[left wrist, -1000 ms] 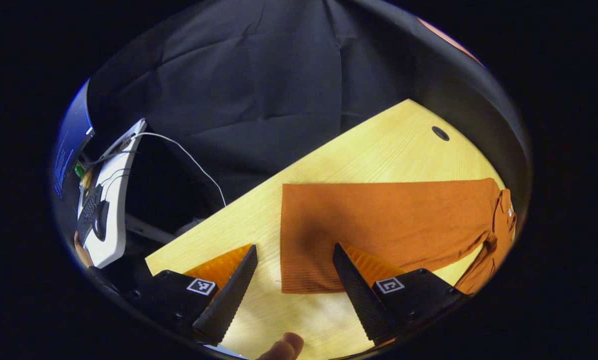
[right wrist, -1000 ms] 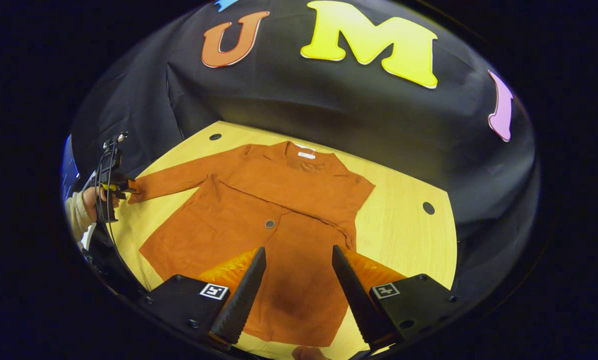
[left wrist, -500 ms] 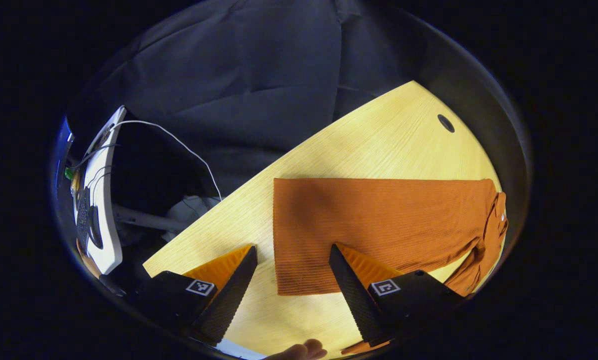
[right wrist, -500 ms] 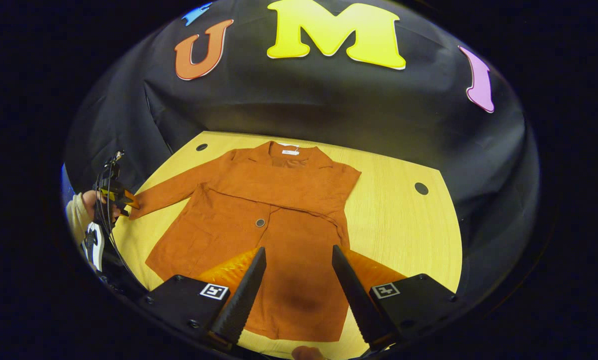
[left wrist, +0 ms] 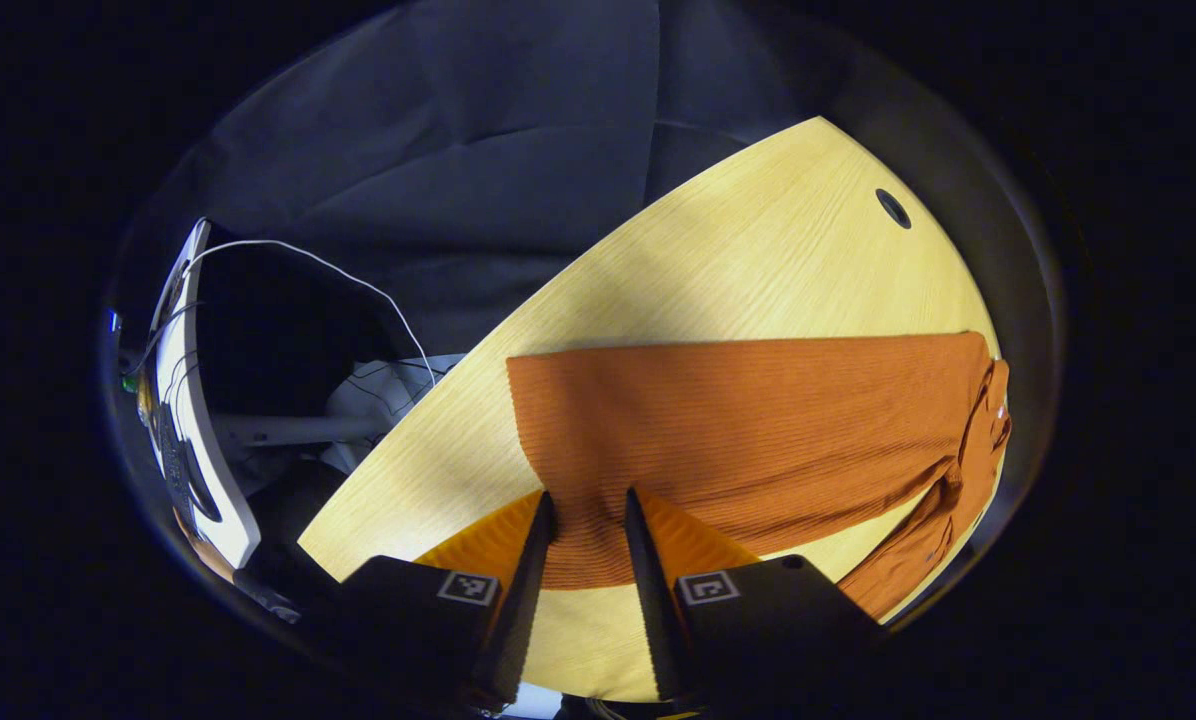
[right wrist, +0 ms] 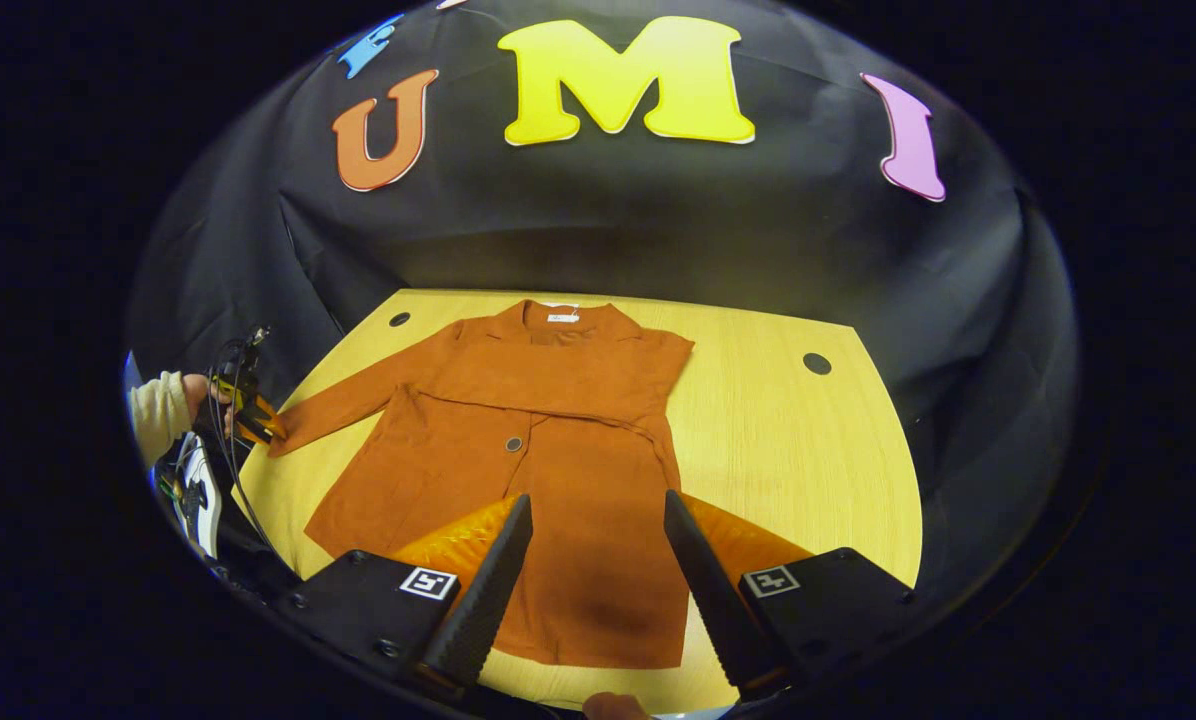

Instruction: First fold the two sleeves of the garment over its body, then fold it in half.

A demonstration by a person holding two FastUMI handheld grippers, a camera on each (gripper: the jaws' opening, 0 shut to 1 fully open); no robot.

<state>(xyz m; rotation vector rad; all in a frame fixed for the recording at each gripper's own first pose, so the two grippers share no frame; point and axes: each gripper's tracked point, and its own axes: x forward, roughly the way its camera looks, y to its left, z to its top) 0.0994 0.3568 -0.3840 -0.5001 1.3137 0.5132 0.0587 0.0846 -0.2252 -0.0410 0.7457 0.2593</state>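
Left gripper (left wrist: 586, 520): nearly closed, pinching sleeve cuff (left wrist: 583, 545), garment's nine o'clock.
Right gripper (right wrist: 590, 530): wide apart, holding nothing, above garment (right wrist: 538, 450).

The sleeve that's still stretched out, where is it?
In the right gripper view the sleeve runs left from the garment to the table's left edge, its cuff in the left gripper.
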